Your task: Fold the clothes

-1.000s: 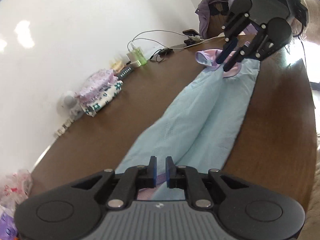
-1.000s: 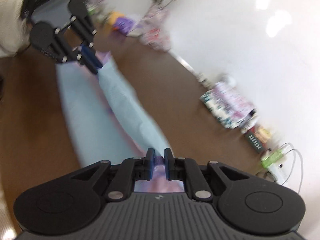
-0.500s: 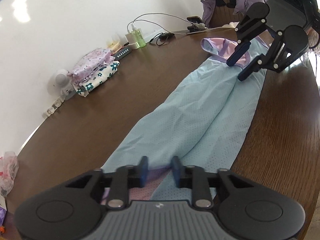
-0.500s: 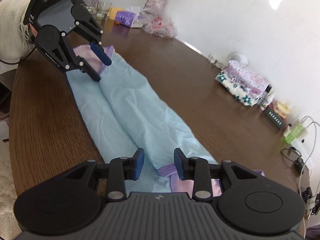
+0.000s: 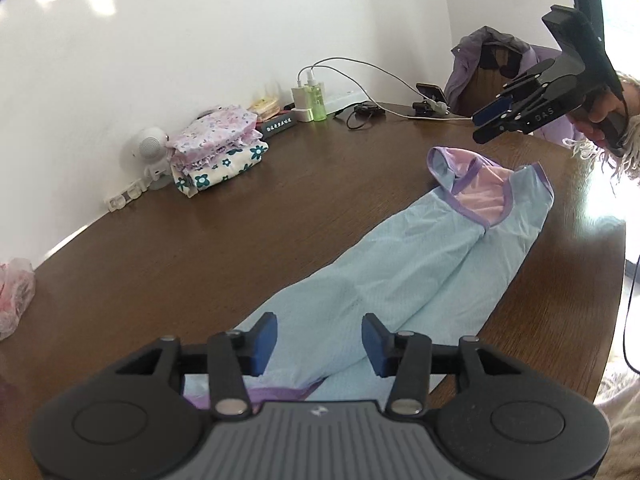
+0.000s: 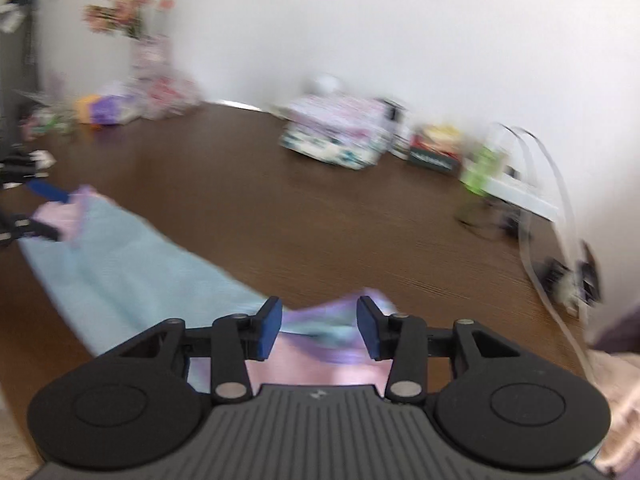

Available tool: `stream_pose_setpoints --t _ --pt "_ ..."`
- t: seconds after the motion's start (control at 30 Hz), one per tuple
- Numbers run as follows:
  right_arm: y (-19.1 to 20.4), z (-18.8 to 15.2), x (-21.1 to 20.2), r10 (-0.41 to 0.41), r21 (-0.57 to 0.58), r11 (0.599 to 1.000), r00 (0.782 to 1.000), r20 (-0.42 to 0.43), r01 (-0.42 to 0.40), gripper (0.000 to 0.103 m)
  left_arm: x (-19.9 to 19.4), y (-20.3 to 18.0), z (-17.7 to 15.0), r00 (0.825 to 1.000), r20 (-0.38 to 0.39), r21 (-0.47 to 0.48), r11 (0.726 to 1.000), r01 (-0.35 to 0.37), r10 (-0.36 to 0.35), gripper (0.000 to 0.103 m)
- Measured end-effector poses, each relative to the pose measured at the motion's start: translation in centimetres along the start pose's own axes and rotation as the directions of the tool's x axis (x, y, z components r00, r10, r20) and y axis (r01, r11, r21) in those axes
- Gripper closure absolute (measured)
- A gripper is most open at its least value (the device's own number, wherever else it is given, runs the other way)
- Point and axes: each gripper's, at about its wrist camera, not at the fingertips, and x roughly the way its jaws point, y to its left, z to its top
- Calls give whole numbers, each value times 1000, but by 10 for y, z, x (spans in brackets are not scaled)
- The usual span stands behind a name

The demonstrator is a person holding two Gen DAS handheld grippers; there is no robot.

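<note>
Blue dress (image 5: 420,264) flat and long on the brown tabletop (image 5: 200,240). Left gripper (image 5: 319,342) and right gripper (image 6: 319,328) both wide open, holding nothing. Could bunch up or slide off the near edge if grabbed crooked.
</note>
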Motion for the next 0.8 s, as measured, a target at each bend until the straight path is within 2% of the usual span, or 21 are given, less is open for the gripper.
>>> stream_pose_setpoints --t 0.1,0.27,0.3,0.33,0.43,0.53,0.63,0.7,0.8 --pt "-31 13 34 12 53 999 996 -85 -8 61 20 -16 22 998 -10 -27 998 63 -63 58" --pt "-51 25 86 155 115 984 972 -179 -136 61 66 -42 41 990 -32 -39 990 139 -140 59" --pt "-47 22 79 146 96 987 976 -163 -132 71 75 -47 44 987 -38 -43 987 153 -155 59" --pt "-42 18 70 132 73 990 981 -142 -122 99 81 -49 46 986 -45 -46 986 158 -160 59" --pt "-29 5 42 91 5 996 993 -78 -91 98 91 -49 44 985 -66 -70 985 155 -160 70" --pt "-16 -7 14 53 -60 997 999 -11 -54 98 99 -42 38 982 -96 -118 982 150 -161 71" --pt "-2 -19 -14 20 -122 992 998 59 -13 98 96 -38 33 984 -78 -136 979 150 -162 72" --pt "16 -42 -22 -11 -199 980 998 56 22 97 95 -40 32 986 -71 -133 981 142 -152 72" --pt "27 -70 -17 -49 -230 972 999 6 49 97 93 -42 30 988 -64 -132 982 134 -144 69"
